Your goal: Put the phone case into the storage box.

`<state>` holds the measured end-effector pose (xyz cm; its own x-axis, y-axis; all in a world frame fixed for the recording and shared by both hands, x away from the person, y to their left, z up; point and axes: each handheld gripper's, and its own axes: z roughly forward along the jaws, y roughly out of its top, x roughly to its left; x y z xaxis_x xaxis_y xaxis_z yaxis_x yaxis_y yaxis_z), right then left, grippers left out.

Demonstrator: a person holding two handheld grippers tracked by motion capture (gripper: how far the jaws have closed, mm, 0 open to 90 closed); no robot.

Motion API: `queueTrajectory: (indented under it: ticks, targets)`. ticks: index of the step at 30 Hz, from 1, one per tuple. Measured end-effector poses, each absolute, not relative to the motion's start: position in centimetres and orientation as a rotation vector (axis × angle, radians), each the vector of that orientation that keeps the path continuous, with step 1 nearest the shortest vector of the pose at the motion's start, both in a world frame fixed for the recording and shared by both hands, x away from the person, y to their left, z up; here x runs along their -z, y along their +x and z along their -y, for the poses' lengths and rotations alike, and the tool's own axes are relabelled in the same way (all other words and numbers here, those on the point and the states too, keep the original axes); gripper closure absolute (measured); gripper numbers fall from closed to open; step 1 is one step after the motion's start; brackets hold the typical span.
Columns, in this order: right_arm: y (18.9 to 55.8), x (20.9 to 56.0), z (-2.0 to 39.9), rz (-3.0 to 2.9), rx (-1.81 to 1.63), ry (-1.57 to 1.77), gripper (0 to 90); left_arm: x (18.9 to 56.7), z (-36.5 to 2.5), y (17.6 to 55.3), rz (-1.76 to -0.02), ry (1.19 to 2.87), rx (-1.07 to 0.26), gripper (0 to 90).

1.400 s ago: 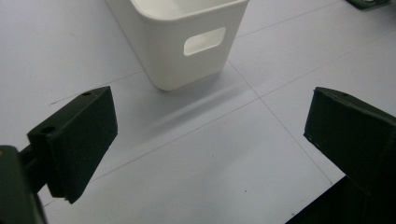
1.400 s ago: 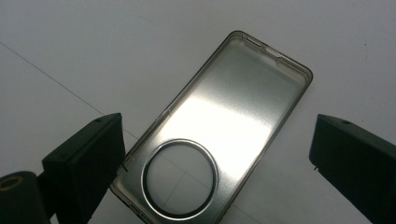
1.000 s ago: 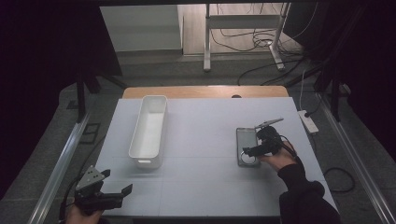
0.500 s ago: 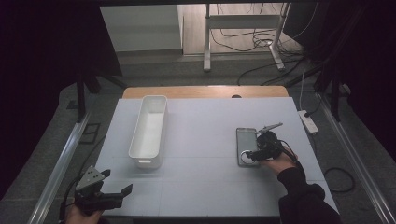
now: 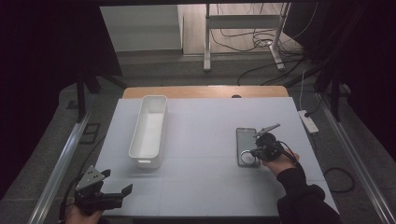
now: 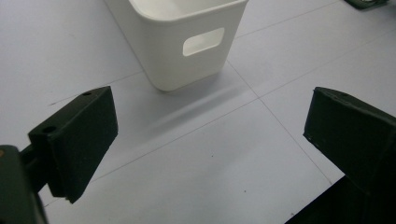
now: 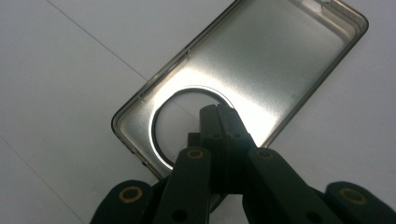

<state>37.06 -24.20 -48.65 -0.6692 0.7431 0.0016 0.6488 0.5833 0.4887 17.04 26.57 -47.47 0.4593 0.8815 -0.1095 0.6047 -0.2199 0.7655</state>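
Observation:
A clear smoky phone case [image 5: 245,136] [image 7: 285,56] lies flat on the white table [image 5: 201,140], right of the middle. A metal ring [image 5: 243,157] [image 7: 158,122] sits at its near end. My right gripper [image 5: 252,153] [image 7: 218,114] points down at that ring. Its jaws have just been closing and now stand pressed together on the ring's rim, which disappears between them. At the near left corner my left gripper [image 5: 117,181] [image 6: 210,130] hovers open and holds nothing. It faces the short end of a white bin [image 5: 138,131] [image 6: 187,70].
The long white bin lies lengthwise left of centre, with a handle slot [image 6: 203,41] in its near end. A white power strip [image 5: 308,121] sits past the table's right edge. Cables and a metal stand [image 5: 243,28] are on the floor behind.
The right gripper's jaws have come together at the ring of the phone case, and the hand shifted only slightly. The left gripper has stayed put.

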Motion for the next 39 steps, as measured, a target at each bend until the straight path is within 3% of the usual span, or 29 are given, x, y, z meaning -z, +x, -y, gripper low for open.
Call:
queueTrajectory:
  ticks: [39]
  targets:
    - [40.2,49.3,27.8,-2.509,-0.605,1.299,89.8,47.5,-26.6,17.1,-1.250,1.932,-0.448,3.9]
